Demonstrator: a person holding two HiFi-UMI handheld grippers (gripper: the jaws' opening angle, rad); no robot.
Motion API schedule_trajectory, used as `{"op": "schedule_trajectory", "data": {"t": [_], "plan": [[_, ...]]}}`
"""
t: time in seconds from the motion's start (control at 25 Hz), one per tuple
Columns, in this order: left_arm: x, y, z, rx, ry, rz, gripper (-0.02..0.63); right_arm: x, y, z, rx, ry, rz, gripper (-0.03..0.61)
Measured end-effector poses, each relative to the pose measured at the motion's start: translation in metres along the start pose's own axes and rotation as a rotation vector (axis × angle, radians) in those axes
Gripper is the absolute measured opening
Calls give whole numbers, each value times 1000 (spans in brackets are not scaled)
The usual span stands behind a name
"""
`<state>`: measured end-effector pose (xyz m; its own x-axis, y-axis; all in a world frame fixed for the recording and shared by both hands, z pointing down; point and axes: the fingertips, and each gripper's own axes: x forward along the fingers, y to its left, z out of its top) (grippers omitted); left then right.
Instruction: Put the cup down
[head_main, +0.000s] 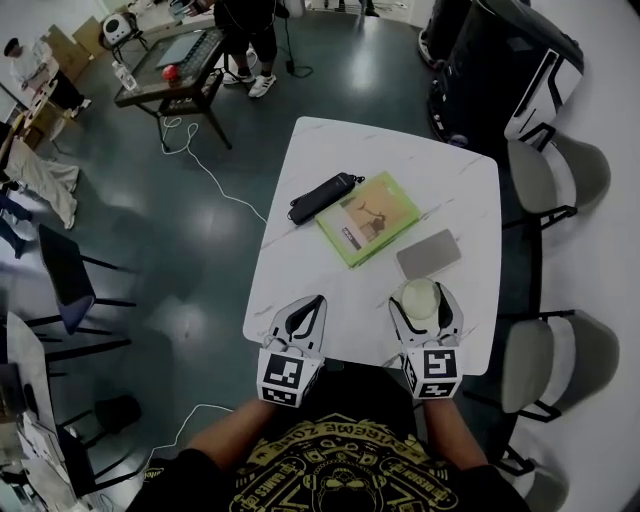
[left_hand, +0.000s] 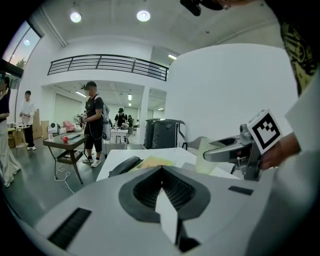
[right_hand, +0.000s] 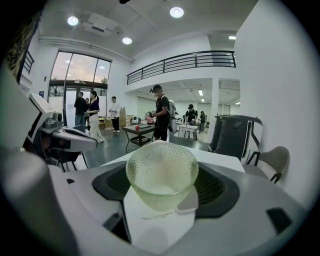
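Observation:
A pale green, dimpled glass cup (head_main: 420, 293) stands upright between the jaws of my right gripper (head_main: 422, 301), near the front right of the white table (head_main: 400, 150). In the right gripper view the cup (right_hand: 161, 180) fills the gap and both pads press on its sides. Whether its base touches the tabletop I cannot tell. My left gripper (head_main: 311, 306) sits at the table's front edge, to the left of the cup, its jaws together with nothing in them. The left gripper view shows the cup (left_hand: 206, 156) held in the right gripper (left_hand: 231, 146) off to the right.
A black pouch (head_main: 322, 197), a green book (head_main: 368, 218) and a grey flat case (head_main: 428, 253) lie mid-table beyond the cup. Two grey chairs (head_main: 555, 175) (head_main: 548, 362) stand along the table's right side. People stand around a low table (head_main: 170, 70) far back left.

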<state>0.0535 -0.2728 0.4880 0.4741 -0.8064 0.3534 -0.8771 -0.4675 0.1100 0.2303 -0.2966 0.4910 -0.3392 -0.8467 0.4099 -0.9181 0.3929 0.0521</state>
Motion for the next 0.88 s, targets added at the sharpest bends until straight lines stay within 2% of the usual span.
{"op": "schedule_trajectory", "data": {"t": [0.4,0.88], "plan": [[66,-17,4,9,17,-1,8,47,-45,-21,-13,41,10,382],[115,-16,-8,-5,42,31,8,86,-60,-48,-21,86,37,382]]}}
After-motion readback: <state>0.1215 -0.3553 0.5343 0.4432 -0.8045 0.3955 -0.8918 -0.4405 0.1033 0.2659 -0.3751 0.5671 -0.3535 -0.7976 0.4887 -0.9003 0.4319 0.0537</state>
